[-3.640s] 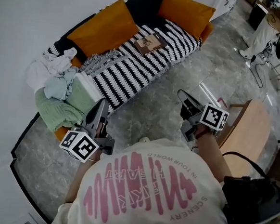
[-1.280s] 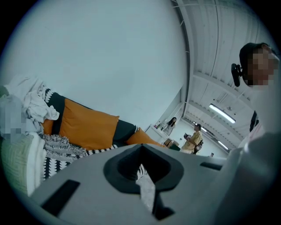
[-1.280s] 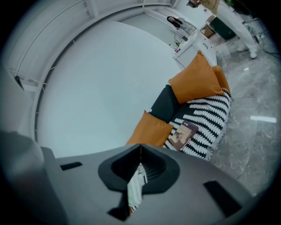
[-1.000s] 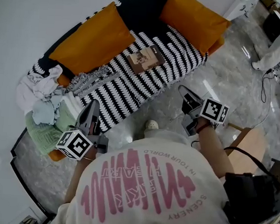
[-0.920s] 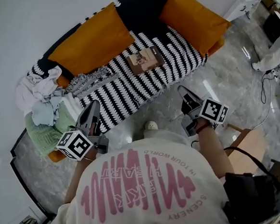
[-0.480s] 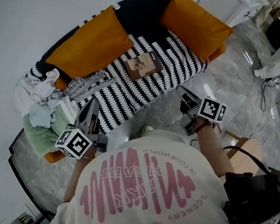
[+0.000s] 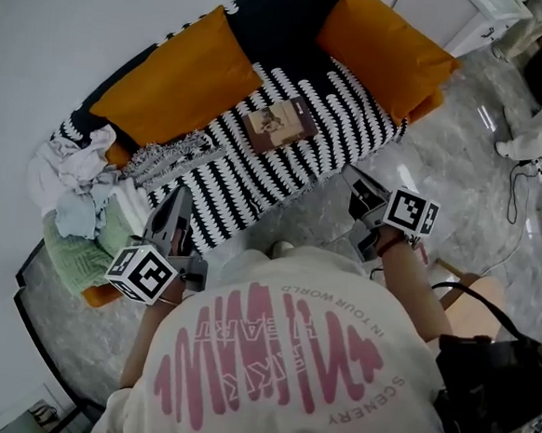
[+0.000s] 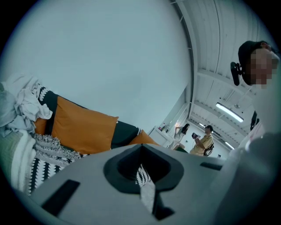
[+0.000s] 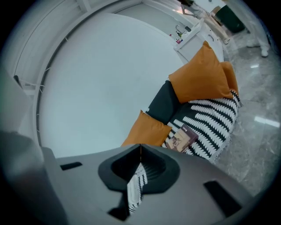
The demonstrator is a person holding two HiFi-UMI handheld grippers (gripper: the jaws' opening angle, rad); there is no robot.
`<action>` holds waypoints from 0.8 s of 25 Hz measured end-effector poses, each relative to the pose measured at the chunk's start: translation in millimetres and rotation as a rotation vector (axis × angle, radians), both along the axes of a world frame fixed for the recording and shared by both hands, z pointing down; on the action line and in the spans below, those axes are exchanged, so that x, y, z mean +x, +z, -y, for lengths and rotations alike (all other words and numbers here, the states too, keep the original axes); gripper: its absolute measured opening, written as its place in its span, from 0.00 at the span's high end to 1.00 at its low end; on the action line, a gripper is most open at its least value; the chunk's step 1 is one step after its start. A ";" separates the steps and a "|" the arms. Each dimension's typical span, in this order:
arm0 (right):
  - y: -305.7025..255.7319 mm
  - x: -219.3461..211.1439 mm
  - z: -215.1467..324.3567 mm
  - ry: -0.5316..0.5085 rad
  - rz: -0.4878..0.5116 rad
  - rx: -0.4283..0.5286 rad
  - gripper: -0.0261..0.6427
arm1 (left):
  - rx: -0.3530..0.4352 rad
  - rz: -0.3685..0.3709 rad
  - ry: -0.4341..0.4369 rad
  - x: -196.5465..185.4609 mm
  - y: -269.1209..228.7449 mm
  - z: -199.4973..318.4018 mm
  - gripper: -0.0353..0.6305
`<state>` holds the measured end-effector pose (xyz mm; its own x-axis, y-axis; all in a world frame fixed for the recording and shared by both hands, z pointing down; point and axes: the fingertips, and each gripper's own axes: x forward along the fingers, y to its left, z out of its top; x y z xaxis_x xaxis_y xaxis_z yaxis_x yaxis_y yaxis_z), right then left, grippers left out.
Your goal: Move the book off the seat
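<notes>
The book (image 7: 278,126) is seen flat on the striped throw (image 7: 255,177) of the sofa seat, between two orange cushions (image 7: 184,78), well apart from both grippers. Because it lies flush on soft cloth, the throw could be pinched along with it. If only the cover were caught, the book could fall open, and a thin edge could slip from the jaws. The left gripper (image 7: 181,196) is held at 7 o'clock from the book, near the laundry pile (image 7: 76,196), and the right gripper (image 7: 351,175) at 4 o'clock. Both are pointed slightly downward toward the sofa. Both pairs of jaws are pressed together, with nothing between them.
</notes>
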<state>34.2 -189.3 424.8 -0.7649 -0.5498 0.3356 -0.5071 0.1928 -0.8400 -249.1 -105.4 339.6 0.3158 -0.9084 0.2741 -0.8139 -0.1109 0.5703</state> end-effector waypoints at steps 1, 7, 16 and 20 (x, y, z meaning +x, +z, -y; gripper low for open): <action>0.6 0.4 -2.0 -0.002 0.000 0.000 0.94 | 0.002 0.007 0.000 -1.3 -0.4 0.8 0.94; 3.9 -3.6 -18.1 -0.029 -0.004 -0.013 0.94 | 0.034 0.024 -0.003 -2.8 -13.6 9.7 0.94; 17.6 -18.7 -48.0 -0.067 -0.002 -0.052 0.94 | 0.032 0.029 0.067 10.2 -13.4 12.8 0.94; 21.4 -21.4 -52.0 -0.062 0.001 -0.077 0.94 | 0.023 0.033 0.093 13.9 -12.4 17.5 0.94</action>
